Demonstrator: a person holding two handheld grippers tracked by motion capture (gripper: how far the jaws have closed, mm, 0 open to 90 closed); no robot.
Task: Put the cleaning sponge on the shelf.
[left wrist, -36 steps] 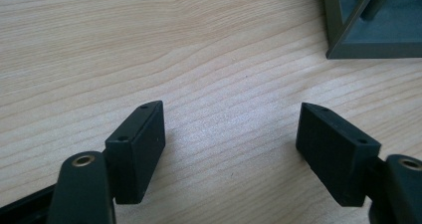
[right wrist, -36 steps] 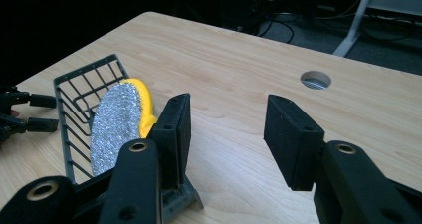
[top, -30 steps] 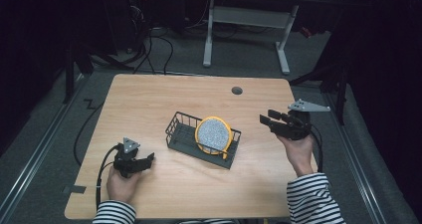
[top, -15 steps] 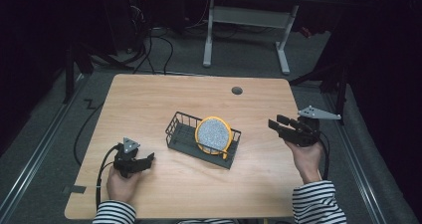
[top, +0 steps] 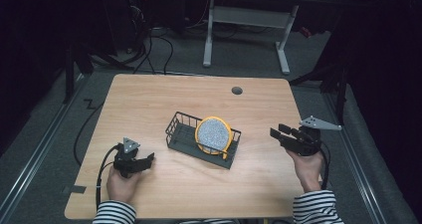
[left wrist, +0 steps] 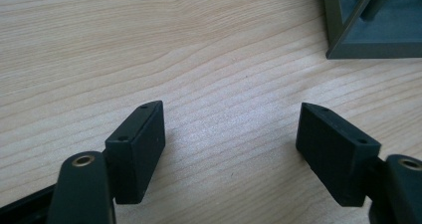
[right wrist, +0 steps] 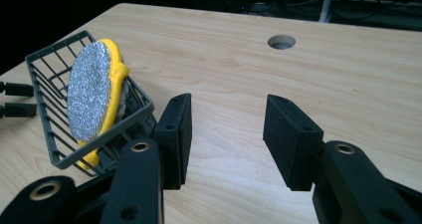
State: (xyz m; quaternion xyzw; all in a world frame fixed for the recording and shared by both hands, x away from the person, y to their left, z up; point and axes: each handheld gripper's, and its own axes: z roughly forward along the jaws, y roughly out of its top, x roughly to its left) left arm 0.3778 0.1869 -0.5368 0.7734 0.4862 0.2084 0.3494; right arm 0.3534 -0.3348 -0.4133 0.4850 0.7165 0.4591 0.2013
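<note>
My right gripper point(top: 284, 136) has drawn back from the wire basket point(top: 185, 134), jaws apart, empty; the yellow-rimmed scrubber point(top: 213, 133) leans inside, placed.

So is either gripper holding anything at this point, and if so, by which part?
Nothing is held. The left gripper is open over bare table, and the right gripper is open too, off to the side of the wire basket with the yellow-rimmed scrubber in it.
</note>
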